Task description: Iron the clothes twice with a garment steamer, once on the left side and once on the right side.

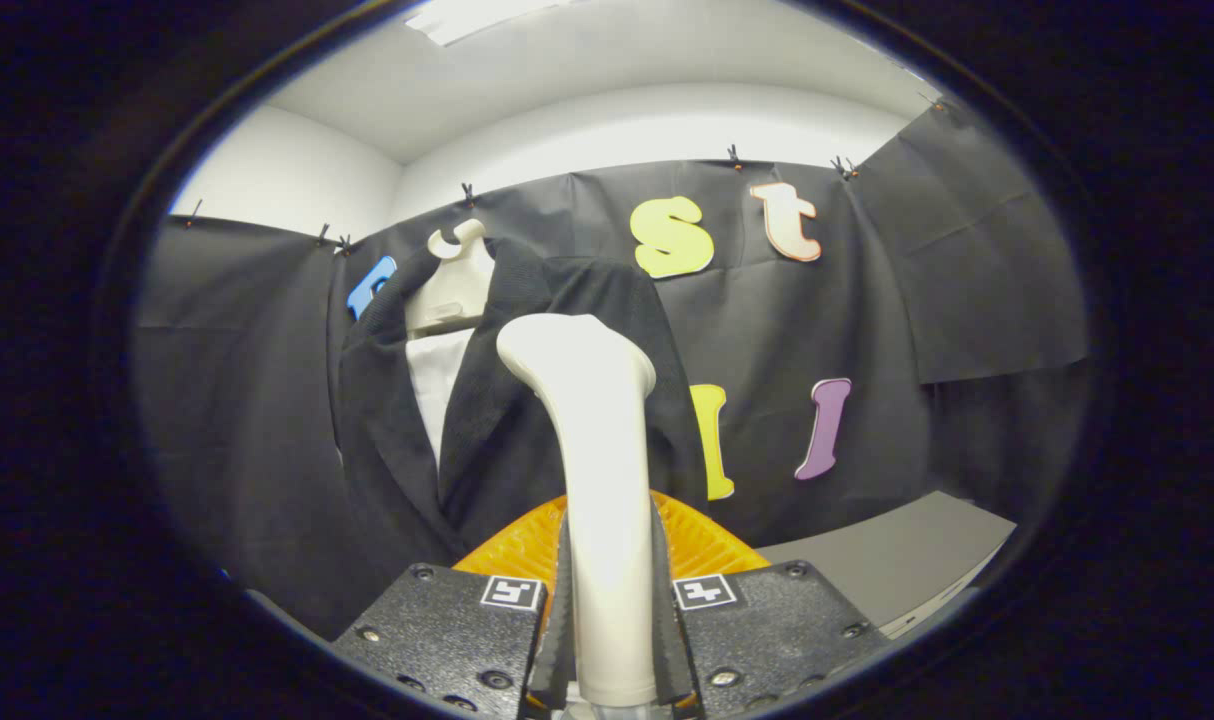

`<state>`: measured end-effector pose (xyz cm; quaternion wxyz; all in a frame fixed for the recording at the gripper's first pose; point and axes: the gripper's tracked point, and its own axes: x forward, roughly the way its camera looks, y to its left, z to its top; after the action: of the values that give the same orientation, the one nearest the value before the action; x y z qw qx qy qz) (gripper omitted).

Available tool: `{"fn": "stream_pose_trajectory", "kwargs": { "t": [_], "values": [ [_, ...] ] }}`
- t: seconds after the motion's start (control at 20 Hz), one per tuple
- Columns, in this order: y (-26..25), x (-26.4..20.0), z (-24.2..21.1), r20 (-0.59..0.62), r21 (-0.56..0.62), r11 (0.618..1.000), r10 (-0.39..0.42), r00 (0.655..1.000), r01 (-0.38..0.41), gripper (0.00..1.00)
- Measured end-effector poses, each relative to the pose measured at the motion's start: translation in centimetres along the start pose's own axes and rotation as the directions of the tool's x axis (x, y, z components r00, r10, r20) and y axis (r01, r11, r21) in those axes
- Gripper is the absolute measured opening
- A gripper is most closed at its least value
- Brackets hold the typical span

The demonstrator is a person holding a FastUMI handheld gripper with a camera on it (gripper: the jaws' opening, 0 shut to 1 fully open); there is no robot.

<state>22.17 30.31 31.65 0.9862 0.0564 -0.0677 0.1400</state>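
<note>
- The gripper [612,640] is closed on the white handle of the garment steamer [592,440]; both of its 2 fingers [557,620] press against the sides of the handle, 1 on each side, low on the shaft.
- The handle rises upright from between the fingers and ends in a rounded, slightly bent top that stands in front of the jacket.
- Just beyond the fingers, at the foot of the handle, sits the steamer's orange ribbed part [702,540], spreading out on both sides of the handle.
- A dark jacket [507,400] hangs on a pale hanger [454,280] against the black cloth wall [867,330], straight ahead of the gripper and slightly to its left.
- The jacket hangs open at the front, with a strip of white lining or shirt [437,385] showing between its lapels, below the hanger.
- The top of the handle overlaps the jacket's lapel on the side nearer the middle of the wall; whether the steamer touches the cloth cannot be told.
- A grey bench [897,555] lies to the right of the gripper, below the cloth wall.
</note>
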Motion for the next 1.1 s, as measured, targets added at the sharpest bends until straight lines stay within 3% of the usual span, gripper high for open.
{"fn": "stream_pose_trajectory", "kwargs": {
  "t": [0.25,0.4,0.75,1.1],
  "values": [
    [0.2,1.4,1.6,0.080,-0.020,0.999,-0.038,0.996,0.040,0.35],
    [-0.3,1.9,3.0,0.155,-0.062,0.992,-0.097,0.983,0.108,0.35],
    [-0.6,4.3,0.7,0.104,-0.116,0.974,-0.183,0.978,0.195,0.35],
    [-0.9,4.5,-1.3,0.101,-0.151,0.962,-0.214,0.972,0.228,0.35]
  ]
}}
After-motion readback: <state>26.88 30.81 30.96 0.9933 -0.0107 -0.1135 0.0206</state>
